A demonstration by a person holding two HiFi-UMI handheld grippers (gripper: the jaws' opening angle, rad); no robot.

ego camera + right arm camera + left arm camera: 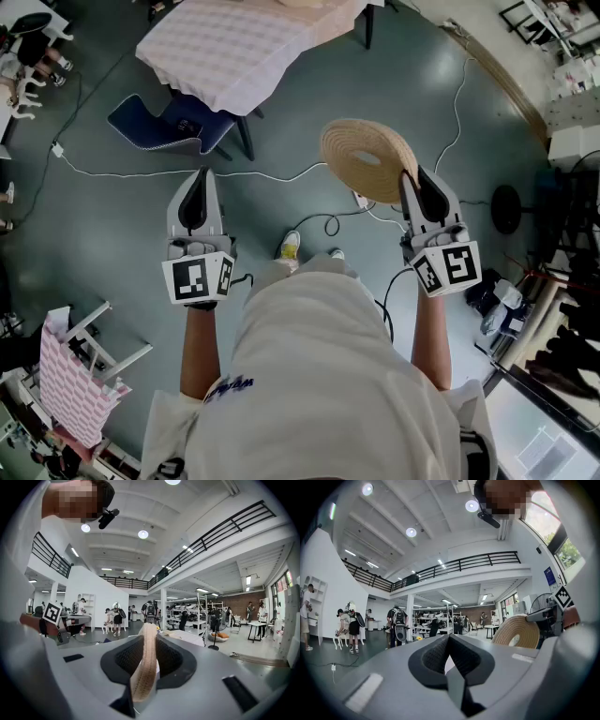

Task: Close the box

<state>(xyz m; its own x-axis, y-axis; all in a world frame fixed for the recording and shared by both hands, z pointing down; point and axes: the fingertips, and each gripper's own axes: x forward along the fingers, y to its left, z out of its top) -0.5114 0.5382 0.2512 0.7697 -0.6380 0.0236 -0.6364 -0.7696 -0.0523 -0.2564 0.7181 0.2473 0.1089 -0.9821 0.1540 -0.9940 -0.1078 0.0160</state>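
Edgewise, woven lid [366, 157] tight between jaws of right gripper [413, 180].

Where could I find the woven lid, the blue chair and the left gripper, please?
woven lid [356, 148]: head view, on its woven top face.
blue chair [150, 125]: head view, on its seat.
left gripper [200, 175]: head view, between its fingertips.

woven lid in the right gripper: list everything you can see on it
The woven lid is a round, tan disc of coiled, straw-like fibre with a pale patch near its centre. The right gripper pinches it at the rim, with both pads pressing on it; the right gripper view shows it edge-on between the jaws. It is held in mid-air, tilted, and nothing else touches it. No box is in view.
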